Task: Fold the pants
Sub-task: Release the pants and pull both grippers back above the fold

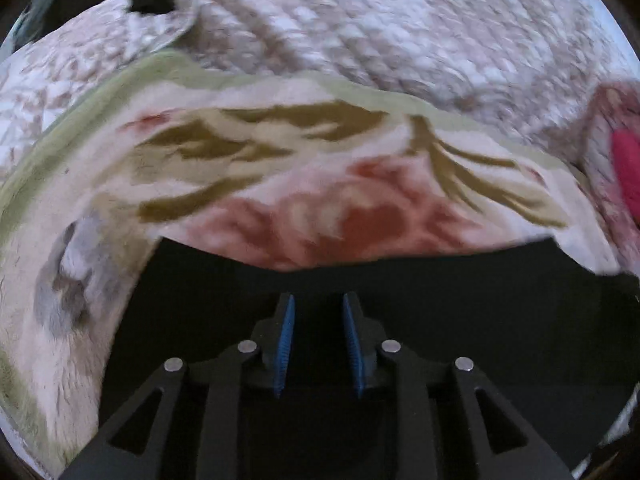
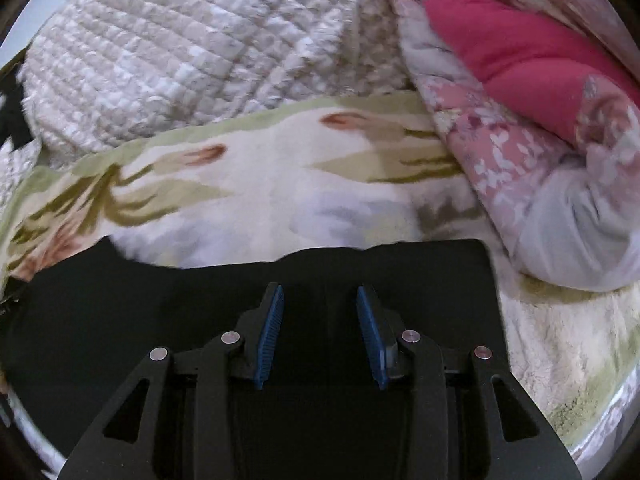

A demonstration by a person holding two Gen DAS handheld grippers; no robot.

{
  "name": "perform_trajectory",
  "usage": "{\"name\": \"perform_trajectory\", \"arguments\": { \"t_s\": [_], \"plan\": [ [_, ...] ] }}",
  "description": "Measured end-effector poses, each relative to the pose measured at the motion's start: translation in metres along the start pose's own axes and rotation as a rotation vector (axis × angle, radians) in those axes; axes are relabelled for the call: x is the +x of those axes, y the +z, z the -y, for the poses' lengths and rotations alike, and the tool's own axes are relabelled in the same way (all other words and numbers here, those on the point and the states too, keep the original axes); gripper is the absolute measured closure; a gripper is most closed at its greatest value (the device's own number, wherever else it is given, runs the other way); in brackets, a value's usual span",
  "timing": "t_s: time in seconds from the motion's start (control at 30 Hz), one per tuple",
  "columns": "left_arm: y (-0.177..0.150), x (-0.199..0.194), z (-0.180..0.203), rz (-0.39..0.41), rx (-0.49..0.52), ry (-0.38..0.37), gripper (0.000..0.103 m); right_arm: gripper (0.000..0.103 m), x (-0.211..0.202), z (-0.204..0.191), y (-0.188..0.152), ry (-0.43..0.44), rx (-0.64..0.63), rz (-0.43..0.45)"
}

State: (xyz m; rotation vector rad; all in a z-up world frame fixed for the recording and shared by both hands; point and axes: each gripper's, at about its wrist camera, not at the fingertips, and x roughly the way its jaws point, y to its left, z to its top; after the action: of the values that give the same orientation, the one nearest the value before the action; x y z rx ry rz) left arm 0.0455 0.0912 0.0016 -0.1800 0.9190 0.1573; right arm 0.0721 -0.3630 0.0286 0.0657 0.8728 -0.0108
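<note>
Black pants [image 1: 460, 280] lie flat on a floral blanket, filling the lower part of the left wrist view. My left gripper [image 1: 319, 298] hovers over them with its blue pads [image 1: 287, 336] apart, and nothing shows pinched between them. In the right wrist view the same black pants [image 2: 160, 292] reach a straight far edge and a square corner at the right. Above them my right gripper [image 2: 320, 288] stands open, its blue pads [image 2: 270, 332] wider apart, with only dark cloth below the gap.
The floral fleece blanket [image 1: 320, 184] [image 2: 280, 184] spreads beyond the pants. A white quilted cover [image 1: 400, 20] [image 2: 160, 60] bulges behind it. A bunched pink flowered duvet [image 2: 500, 152] with a bright pink lining [image 2: 520, 52] lies at the right, close to the pants' corner.
</note>
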Motion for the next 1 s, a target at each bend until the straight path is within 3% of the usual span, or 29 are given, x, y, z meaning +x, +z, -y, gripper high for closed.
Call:
{"name": "perform_trajectory", "arguments": {
  "t_s": [0.13,0.27,0.4,0.5,0.87,1.0],
  "plan": [
    [0.006,0.005,-0.011,0.014,-0.018,0.06,0.073,0.064,0.0,0.007,0.002,-0.046,0.013,0.019],
    [0.007,0.004,-0.019,0.018,-0.056,0.045,0.073,0.064,-0.002,0.006,0.004,-0.059,0.022,0.02],
    [0.001,-0.009,-0.021,0.038,-0.075,0.061,0.073,0.061,-0.022,0.001,-0.003,-0.05,0.009,0.08],
    [-0.009,-0.027,-0.009,0.055,-0.051,0.035,0.073,0.048,-0.039,-0.009,-0.013,0.008,0.009,0.1],
    [-0.07,-0.074,0.053,0.061,0.094,-0.074,0.073,0.048,-0.067,-0.104,-0.093,0.242,-0.193,0.022],
    [-0.087,-0.077,0.064,0.05,0.13,-0.09,0.073,0.048,-0.067,-0.133,-0.116,0.263,-0.277,0.003]
  ]
}}
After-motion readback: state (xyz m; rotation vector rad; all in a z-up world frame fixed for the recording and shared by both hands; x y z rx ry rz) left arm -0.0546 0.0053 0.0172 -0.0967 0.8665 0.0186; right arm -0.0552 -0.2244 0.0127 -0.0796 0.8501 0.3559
